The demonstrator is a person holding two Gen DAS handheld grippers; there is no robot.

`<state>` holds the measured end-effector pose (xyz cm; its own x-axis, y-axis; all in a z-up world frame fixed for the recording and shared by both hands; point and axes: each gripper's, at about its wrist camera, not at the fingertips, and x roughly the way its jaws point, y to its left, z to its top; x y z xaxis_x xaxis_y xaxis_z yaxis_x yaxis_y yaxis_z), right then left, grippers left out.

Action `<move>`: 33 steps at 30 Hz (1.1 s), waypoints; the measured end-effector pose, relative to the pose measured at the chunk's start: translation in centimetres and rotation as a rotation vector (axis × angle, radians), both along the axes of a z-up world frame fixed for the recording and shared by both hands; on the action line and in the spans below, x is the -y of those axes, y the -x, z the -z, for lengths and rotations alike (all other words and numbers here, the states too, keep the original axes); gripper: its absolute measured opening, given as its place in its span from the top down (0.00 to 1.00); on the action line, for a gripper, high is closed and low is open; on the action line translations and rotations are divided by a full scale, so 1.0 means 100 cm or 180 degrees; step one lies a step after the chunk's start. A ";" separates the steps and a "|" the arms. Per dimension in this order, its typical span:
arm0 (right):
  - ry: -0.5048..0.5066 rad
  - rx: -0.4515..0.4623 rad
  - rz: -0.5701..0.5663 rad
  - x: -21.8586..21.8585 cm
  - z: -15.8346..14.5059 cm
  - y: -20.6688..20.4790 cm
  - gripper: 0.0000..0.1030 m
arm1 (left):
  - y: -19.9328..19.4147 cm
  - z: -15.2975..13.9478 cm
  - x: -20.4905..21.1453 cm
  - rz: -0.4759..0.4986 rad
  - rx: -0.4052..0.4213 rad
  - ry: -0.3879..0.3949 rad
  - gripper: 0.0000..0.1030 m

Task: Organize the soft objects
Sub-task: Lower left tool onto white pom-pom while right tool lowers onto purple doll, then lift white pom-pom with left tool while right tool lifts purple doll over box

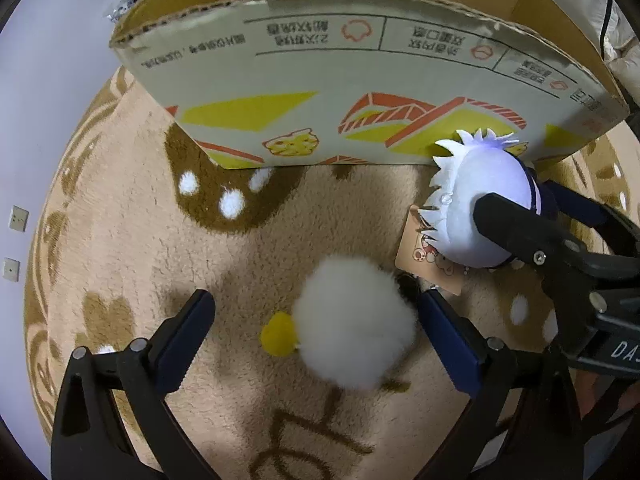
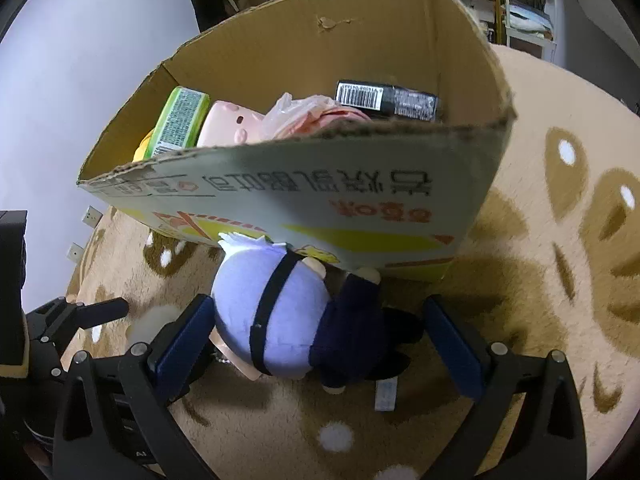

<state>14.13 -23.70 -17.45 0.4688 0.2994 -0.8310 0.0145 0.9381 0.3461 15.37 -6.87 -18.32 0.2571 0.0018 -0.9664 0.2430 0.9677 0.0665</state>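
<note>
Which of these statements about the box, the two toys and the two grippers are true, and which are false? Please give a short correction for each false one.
1. The white fluffy ball lies on the rug between the fingers of the left gripper. True.
2. The plush doll is already inside the cardboard box. False: it lies on the rug in front of the box, between the fingers of the right gripper.
3. The cardboard box is empty. False: a pink pig toy, a green package and a black package are inside.
4. Both grippers are open. True.
5. The fluffy ball has a small yellow part. True.
</note>
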 end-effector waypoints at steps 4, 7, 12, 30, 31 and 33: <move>-0.0115 -0.0053 0.0002 0.003 0.004 -0.002 0.00 | -0.001 0.005 -0.006 -0.0067 -0.0086 0.0131 0.10; -0.0116 -0.0048 -0.0002 0.004 0.005 -0.002 0.00 | -0.002 0.007 -0.008 -0.0072 -0.0158 0.0242 0.19; -0.0119 -0.0037 0.0007 0.003 0.006 -0.002 0.00 | 0.004 0.009 -0.004 -0.0016 -0.0266 0.0314 0.37; -0.0037 -0.0029 -0.0071 -0.004 0.011 -0.002 0.00 | 0.013 0.011 0.000 0.0014 -0.0427 0.0228 0.48; -0.0036 -0.0029 -0.0070 -0.005 0.012 -0.002 0.00 | 0.014 0.012 0.001 0.0009 -0.0452 0.0287 0.55; -0.0031 -0.0031 -0.0076 -0.005 0.012 -0.001 0.00 | 0.012 0.010 0.001 -0.0005 -0.0480 0.0378 0.61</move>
